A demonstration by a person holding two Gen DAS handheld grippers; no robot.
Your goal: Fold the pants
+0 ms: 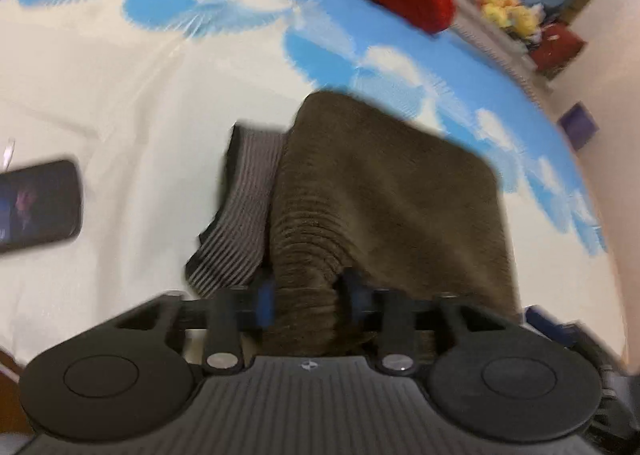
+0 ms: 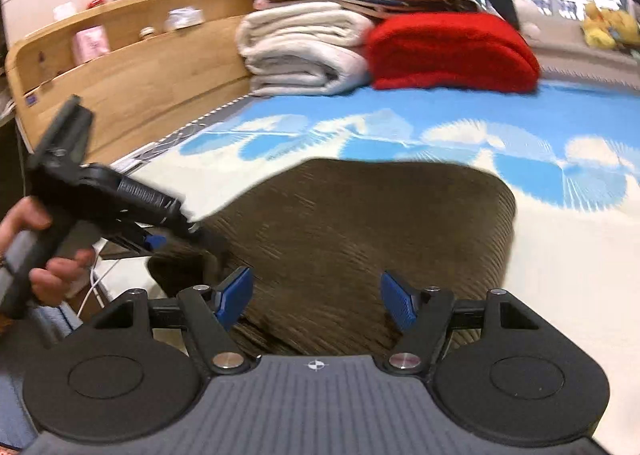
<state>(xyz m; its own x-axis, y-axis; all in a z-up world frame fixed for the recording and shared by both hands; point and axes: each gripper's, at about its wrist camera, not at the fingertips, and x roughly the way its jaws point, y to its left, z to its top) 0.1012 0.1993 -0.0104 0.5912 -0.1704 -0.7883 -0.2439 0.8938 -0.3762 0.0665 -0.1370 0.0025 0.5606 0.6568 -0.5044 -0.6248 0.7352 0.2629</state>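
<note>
Left claw angled down, pinching pants

Left gripper fingers pinched together; right gripper fingers spread apart.

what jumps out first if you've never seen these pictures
The brown corduroy pants lie mid-bed on the white sheet with blue fan prints, one edge pinched in the left gripper. Behind them a folded bright red blanket sits by the stack of white blankets at the wooden headboard. The right gripper hangs open over the pants.
</note>
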